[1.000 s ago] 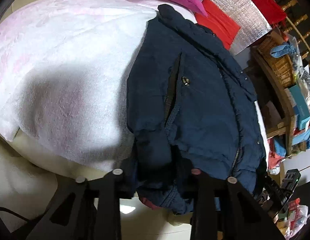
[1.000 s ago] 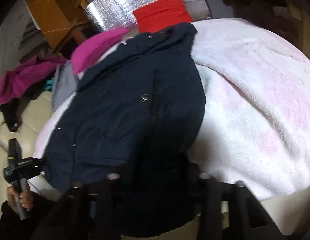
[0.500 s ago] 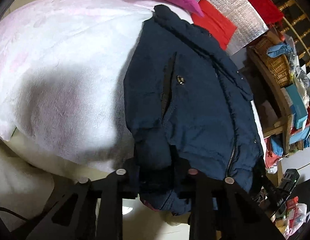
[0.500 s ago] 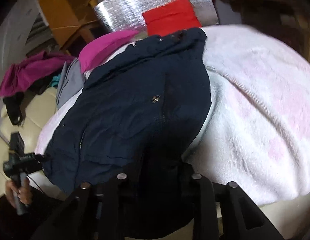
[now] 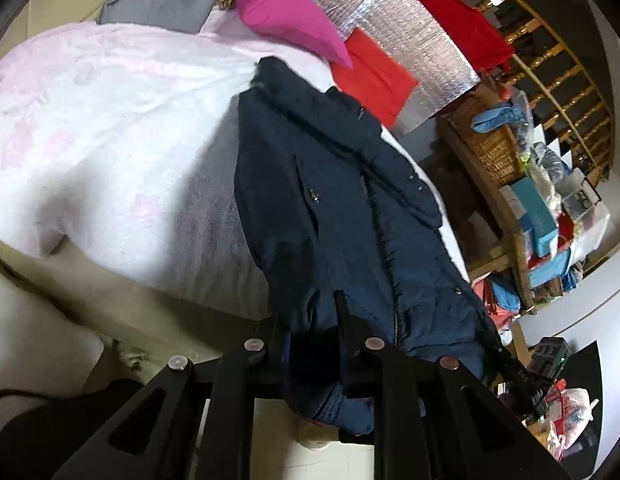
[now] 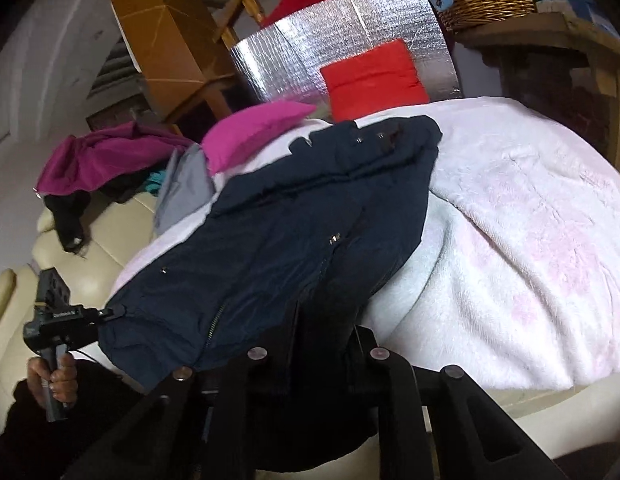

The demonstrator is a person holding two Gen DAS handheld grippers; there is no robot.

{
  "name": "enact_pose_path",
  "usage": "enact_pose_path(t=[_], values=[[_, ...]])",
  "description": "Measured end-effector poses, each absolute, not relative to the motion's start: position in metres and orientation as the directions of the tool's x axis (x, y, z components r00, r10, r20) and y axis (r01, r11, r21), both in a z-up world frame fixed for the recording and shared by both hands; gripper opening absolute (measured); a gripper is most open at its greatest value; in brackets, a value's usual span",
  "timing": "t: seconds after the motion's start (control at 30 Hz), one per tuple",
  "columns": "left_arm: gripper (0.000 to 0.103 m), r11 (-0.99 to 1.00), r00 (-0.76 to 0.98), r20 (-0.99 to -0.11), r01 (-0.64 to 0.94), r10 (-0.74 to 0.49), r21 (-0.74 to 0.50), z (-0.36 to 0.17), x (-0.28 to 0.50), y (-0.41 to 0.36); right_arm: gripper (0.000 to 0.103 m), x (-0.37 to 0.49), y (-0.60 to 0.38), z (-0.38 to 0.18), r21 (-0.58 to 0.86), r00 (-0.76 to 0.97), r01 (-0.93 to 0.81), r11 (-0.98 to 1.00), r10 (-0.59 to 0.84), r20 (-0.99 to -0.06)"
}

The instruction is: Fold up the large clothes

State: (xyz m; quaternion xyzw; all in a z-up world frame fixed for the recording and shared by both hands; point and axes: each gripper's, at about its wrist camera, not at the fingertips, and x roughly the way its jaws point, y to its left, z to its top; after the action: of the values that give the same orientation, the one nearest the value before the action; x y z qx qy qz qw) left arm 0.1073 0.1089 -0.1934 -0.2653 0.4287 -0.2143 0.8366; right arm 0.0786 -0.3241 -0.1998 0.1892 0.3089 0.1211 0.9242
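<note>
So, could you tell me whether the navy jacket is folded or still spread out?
Partly folded: the jacket lies lengthwise on the white blanket, one side turned over the front, its hem off the edge in both tools.

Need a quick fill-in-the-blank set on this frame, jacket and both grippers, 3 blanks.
1. The navy jacket lies on a pale ____ blanket.
2. Both the left gripper and the right gripper are shut on the jacket's ____ edge.
3. Beyond the jacket's collar lies a ____ cushion, beside a red one.

Missing words: pink; bottom; magenta
</note>
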Motion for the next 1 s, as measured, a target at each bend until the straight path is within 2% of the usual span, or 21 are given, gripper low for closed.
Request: enact_pose_path(t=[0.2, 0.37, 0.43, 0.5, 0.53, 0.6, 0.7, 0.77, 0.8, 0.83, 0.87, 0.9, 1.0], values=[[0.017, 0.759, 0.575, -0.558, 0.182, -0.598, -0.626, -0.157, 0.093, 0.115, 0.016, 0.059, -0.331, -0.172, 0.456, 0.813, -0.168, 0.874, 0.384, -0.437], [0.016, 0.753, 0.626, -0.518, 0.178, -0.584, -0.634, -0.133, 0.125, 0.118, 0.013, 0.079, -0.348, -0.144, 0.507, 0.873, -0.161, 0.847, 0.362, -0.327], [0.016, 0.75, 0.647, -0.502, 0.17, -0.574, -0.639, -0.123, 0.146, 0.114, 0.005, 0.091, -0.357, -0.135, 0.513, 0.899, -0.136, 0.847, 0.323, -0.295], [0.015, 0.738, 0.659, -0.483, 0.168, -0.577, -0.653, -0.117, 0.163, 0.11, 0.004, 0.108, -0.372, -0.126, 0.547, 0.918, -0.114, 0.83, 0.298, -0.26], [0.015, 0.738, 0.658, -0.481, 0.172, -0.579, -0.653, -0.117, 0.169, 0.107, 0.004, 0.12, -0.376, -0.124, 0.561, 0.917, -0.108, 0.821, 0.3, -0.263], [0.015, 0.747, 0.645, -0.499, 0.174, -0.578, -0.641, -0.117, 0.182, 0.097, 0.004, 0.145, -0.379, -0.124, 0.533, 0.896, -0.025, 0.846, 0.255, -0.363], [0.015, 0.737, 0.62, -0.498, 0.204, -0.606, -0.644, -0.124, 0.184, 0.087, 0.008, 0.164, -0.385, -0.139, 0.584, 0.827, -0.004, 0.812, 0.331, -0.455], [0.015, 0.754, 0.62, -0.51, 0.213, -0.596, -0.621, -0.128, 0.179, 0.085, 0.009, 0.162, -0.388, -0.149, 0.572, 0.8, 0.036, 0.819, 0.319, -0.508], [0.015, 0.749, 0.619, -0.506, 0.212, -0.6, -0.628, -0.13, 0.177, 0.087, 0.024, 0.159, -0.391, -0.159, 0.578, 0.775, 0.061, 0.814, 0.326, -0.541], [0.015, 0.743, 0.618, -0.503, 0.209, -0.604, -0.636, -0.13, 0.176, 0.089, 0.033, 0.158, -0.393, -0.168, 0.598, 0.76, 0.075, 0.798, 0.343, -0.552], [0.015, 0.741, 0.618, -0.503, 0.204, -0.605, -0.64, -0.131, 0.174, 0.094, 0.071, 0.154, -0.396, -0.179, 0.629, 0.749, 0.094, 0.772, 0.362, -0.555], [0.015, 0.739, 0.617, -0.504, 0.197, -0.604, -0.644, -0.132, 0.172, 0.098, 0.09, 0.147, -0.401, -0.191, 0.663, 0.743, 0.122, 0.739, 0.375, -0.555], [0.015, 0.737, 0.615, -0.508, 0.187, -0.603, -0.649, -0.133, 0.171, 0.103, 0.089, 0.134, -0.4, -0.215, 0.692, 0.693, 0.148, 0.707, 0.425, -0.582]])
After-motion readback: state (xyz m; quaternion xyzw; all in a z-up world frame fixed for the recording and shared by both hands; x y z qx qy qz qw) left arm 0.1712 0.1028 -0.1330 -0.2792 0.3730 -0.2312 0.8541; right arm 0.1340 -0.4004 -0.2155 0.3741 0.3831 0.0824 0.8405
